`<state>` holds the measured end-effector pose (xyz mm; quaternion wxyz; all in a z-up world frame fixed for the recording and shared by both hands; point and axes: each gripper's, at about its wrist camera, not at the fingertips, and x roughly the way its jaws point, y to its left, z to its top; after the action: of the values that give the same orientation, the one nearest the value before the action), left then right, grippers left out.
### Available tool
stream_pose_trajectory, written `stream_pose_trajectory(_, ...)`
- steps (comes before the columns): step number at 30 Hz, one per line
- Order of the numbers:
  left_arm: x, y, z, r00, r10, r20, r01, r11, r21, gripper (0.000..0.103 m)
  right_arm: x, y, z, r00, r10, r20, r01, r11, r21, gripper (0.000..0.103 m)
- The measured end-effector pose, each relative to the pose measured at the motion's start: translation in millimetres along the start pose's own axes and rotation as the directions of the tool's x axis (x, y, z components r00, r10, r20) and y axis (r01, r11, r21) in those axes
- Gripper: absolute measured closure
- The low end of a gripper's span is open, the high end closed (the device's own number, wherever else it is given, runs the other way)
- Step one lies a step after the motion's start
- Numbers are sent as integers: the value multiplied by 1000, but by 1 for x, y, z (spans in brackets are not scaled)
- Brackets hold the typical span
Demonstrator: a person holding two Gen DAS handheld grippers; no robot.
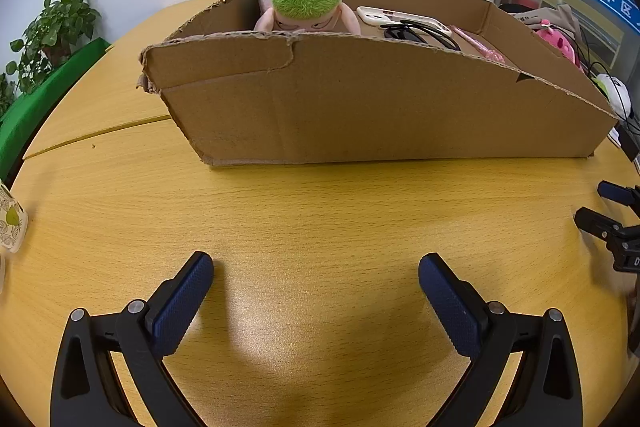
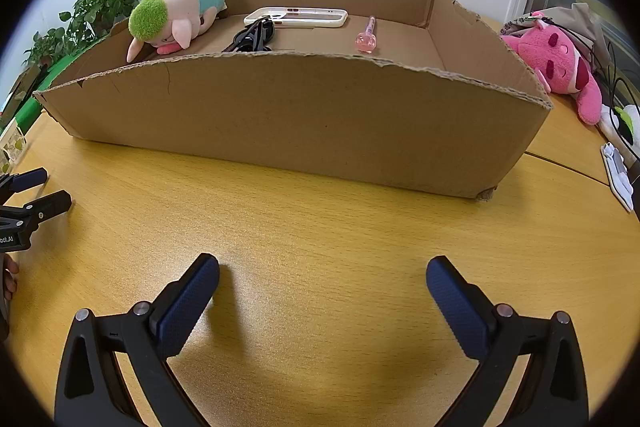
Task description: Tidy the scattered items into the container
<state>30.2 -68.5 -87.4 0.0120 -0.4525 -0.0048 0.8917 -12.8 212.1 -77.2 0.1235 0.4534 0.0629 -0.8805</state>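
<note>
On the table: a shallow cardboard box (image 2: 304,123) sits across the yellow wooden tabletop (image 2: 320,235), long side facing both cameras, stretch of bare wood in front of it
Already inside: green-haired pig plush (image 2: 176,15) at the left end, white phone case (image 2: 296,17) and black sunglasses (image 2: 252,37) mid-box, pink pen (image 2: 368,37) a bit right of those
Left gripper (image 1: 316,301): fingers spread wide, nothing between them, hovering low over bare table short of the box
Right gripper (image 2: 322,303): same deal, jaws apart and empty
What's left, my guess: pink plush (image 2: 560,67) lies outside, just beside the box's right end wall, so it looks like the next candidate
Key relation: pink plush is ahead and off to the right of the right gripper, body running roughly along that end wall; right hand is clearly the nearer one, left would have to cross the whole box
Hard to tell: black cables (image 2: 616,87) drape around the plush, can't say if they're snagged on it; white bits at the far right edge (image 2: 618,173) are cut off; box wall hides the plush's lower side from the left view
</note>
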Motion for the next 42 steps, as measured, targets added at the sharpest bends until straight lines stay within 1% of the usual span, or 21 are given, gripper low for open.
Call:
stream_pose_trajectory(2, 1, 0, 1, 1000, -8, -1, 8, 1000, 10, 0, 0, 0, 0, 1000, 0, 0, 0, 1000, 0, 0)
stream_pose_trajectory(5, 4, 1, 7, 999, -46, -4, 46, 997, 63, 0, 0, 1, 0, 1000, 0, 1, 0, 1000, 0, 0)
stream_pose_trajectory(8, 6, 5, 11, 998, -69, -9, 69, 993, 94, 0, 0, 1, 1, 1000, 10, 0, -10, 1000, -15, 0)
stream_pose_trajectory(11, 7, 9, 13, 996, -90, -11, 90, 988, 121, 0, 0, 0, 3, 999, 41, -1, -41, 997, -60, 0)
stream_pose_trajectory(15, 8, 16, 13, 994, -112, -14, 113, 982, 151, 0, -6, -6, -3, 994, 110, -9, -110, 982, -151, 0)
stream_pose_trajectory(18, 9, 22, 14, 992, -125, -15, 125, 978, 168, 0, -11, -16, -8, 994, 110, -8, -110, 982, -151, 0)
stream_pose_trajectory(22, 10, 37, 14, 991, -133, -15, 133, 975, 177, 0, -11, -37, -7, 995, 98, -6, -98, 986, -136, 0)
stream_pose_trajectory(29, 20, 65, 26, 992, -125, -12, 125, 978, 166, 0, -9, -73, -3, 986, 169, -18, -168, 958, -234, 0)
stream_pose_trajectory(31, 23, 69, 30, 993, -119, -10, 119, 980, 159, 0, -7, -83, -1, 984, 178, -20, -177, 953, -245, 0)
stream_pose_trajectory(33, 23, 70, 31, 993, -118, -10, 118, 980, 158, 0, -6, -91, 0, 985, 169, -17, -168, 958, -231, 0)
stream_pose_trajectory(36, 23, 71, 30, 993, -117, -10, 117, 980, 159, 0, -6, -95, -1, 989, 145, -10, -145, 969, -202, 0)
stream_pose_trajectory(42, 23, 71, 30, 993, -117, -10, 117, 980, 158, 0, -6, -95, 0, 990, 143, -11, -143, 969, -200, 0)
